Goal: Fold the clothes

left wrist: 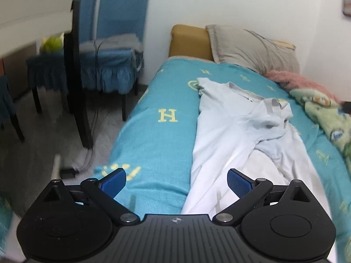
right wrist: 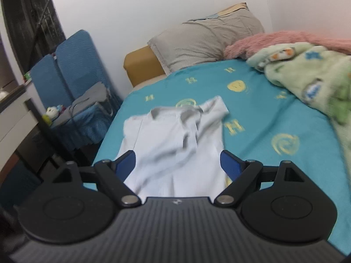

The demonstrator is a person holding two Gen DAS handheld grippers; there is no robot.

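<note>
Shirt point(left wrist: 230, 131) pale blue-white, rumpled, collar bunched, on teal bedsheet point(left wrist: 153, 135), both tongs point(left wrist: 176, 183) point(right wrist: 177, 164) spread wide, empty

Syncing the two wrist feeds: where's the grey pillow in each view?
Left wrist: grey pillow upper right of centre, at the head of the bed, behind the white shirt.
Right wrist: grey pillow top centre, left of the pink blanket.
Shared landmark: the mustard headboard, just left of the pillow in both.
</note>
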